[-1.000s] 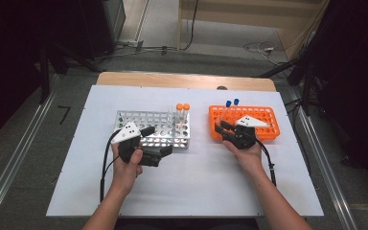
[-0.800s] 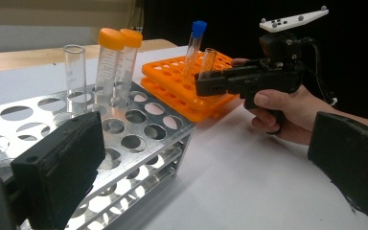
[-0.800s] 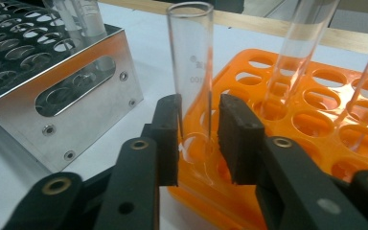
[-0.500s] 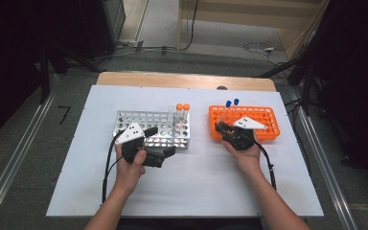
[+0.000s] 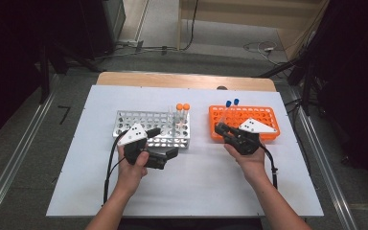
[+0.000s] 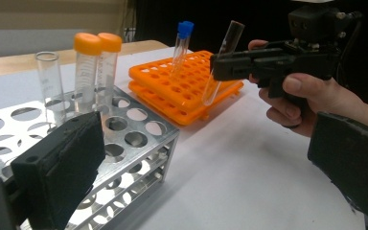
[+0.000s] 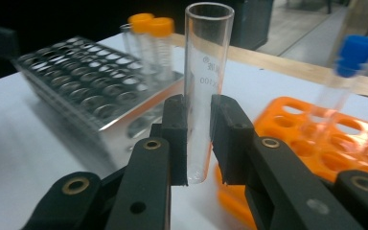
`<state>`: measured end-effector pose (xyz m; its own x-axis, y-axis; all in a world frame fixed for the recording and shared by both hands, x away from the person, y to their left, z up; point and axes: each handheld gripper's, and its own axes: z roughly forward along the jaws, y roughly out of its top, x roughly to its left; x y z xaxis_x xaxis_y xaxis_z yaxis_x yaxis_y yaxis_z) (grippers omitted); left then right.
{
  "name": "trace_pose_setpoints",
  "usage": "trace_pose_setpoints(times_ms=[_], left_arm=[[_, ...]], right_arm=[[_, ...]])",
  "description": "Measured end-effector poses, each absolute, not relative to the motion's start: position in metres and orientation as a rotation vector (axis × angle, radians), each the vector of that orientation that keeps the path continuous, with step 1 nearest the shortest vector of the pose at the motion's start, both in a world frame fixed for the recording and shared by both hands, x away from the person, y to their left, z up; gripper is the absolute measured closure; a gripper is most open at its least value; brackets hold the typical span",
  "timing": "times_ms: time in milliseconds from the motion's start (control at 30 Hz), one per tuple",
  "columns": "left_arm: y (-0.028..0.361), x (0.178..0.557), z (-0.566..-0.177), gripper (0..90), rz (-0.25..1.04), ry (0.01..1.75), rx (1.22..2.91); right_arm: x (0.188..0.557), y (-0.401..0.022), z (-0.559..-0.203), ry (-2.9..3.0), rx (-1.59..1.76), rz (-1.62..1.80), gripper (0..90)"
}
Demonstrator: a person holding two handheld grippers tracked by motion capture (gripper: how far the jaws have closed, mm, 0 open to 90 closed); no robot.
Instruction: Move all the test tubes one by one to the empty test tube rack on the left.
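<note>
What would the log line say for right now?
right gripper: shut on clear tube, lifted beside orange rack | left gripper: open, by metal rack

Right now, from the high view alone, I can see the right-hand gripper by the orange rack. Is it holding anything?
Observer: Yes. The right gripper is shut on a clear glass tube, pinched between its two pads.
Operator: Does that tube have a cap on it?
Observer: No. Its top is open, and it looks empty inside.
Operator: And the left gripper, has it got anything?
Observer: No. The left gripper is open with nothing between its jaws, right beside the silver rack.
</note>
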<state>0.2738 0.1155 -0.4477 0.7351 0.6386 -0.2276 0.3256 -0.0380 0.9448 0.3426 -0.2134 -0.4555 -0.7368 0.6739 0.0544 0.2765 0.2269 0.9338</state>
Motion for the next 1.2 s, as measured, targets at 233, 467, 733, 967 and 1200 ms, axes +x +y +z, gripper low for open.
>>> trace_pose_setpoints(times_ms=[233, 467, 733, 967, 1200], left_arm=[[0.109, 0.272, -0.444, 2.1, 0.278, 0.748, 1.65], [0.101, 0.27, -0.443, 12.2, 0.273, 0.747, 1.648], [0.091, 0.268, -0.442, 36.3, 0.258, 0.713, 1.674], [0.086, 0.267, -0.444, 57.8, 0.253, 0.687, 1.691], [0.083, 0.265, -0.445, 75.1, 0.278, 0.655, 1.714]], right_arm=[[0.323, -0.193, -0.455, 2.255, 0.793, 1.554, 74.3], [0.306, -0.174, -0.453, 2.336, 0.709, 1.568, 74.3], [0.296, -0.156, -0.456, 2.399, 0.635, 1.577, 74.3], [0.288, -0.143, -0.457, 2.452, 0.573, 1.577, 74.4], [0.287, -0.138, -0.457, 2.475, 0.566, 1.584, 74.3]])
